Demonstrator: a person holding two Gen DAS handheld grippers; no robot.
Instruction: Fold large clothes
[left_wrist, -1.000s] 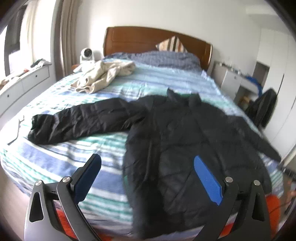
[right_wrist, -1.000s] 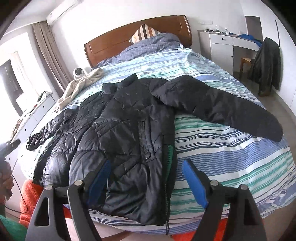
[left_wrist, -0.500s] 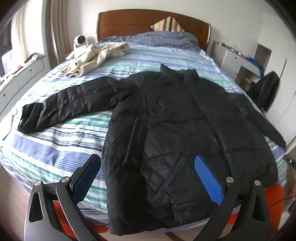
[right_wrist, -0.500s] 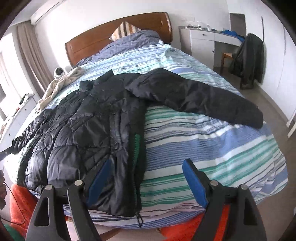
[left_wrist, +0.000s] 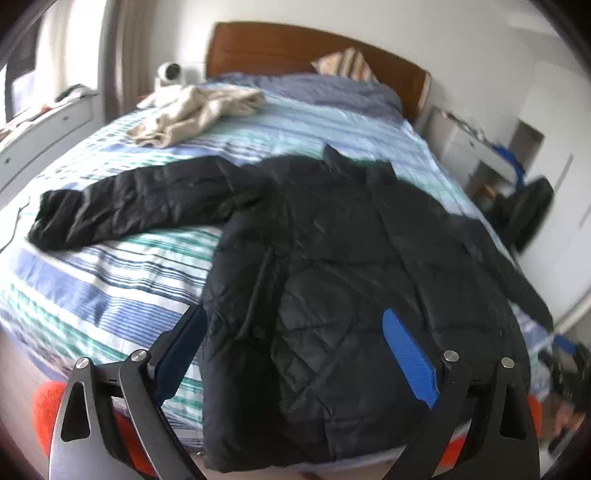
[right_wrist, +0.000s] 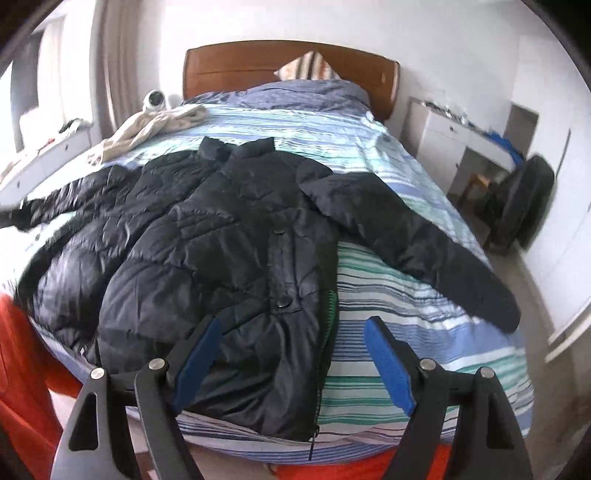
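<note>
Across the striped bed (right_wrist: 388, 280) a black quilted jacket (right_wrist: 229, 240) lies spread flat, collar toward the wooden headboard (right_wrist: 288, 62) and hem hanging just over the bed's foot edge; both sleeves are stretched out sideways from the body, one toward each side of the bed; the left gripper (left_wrist: 295, 360) hovers above the hem at the foot edge, jaws wide apart and holding nothing, its left blue pad over the bedspread just beside the jacket's side edge, its right pad over the quilted front; the right gripper (right_wrist: 293, 363) is likewise spread wide and empty near the foot edge, one pad over the jacket's lower front, the other over bare striped cover beside the zipper edge with its green lining; a beige garment (left_wrist: 195, 110) lies crumpled on the bed near the headboard, well apart from the jacket.
</note>
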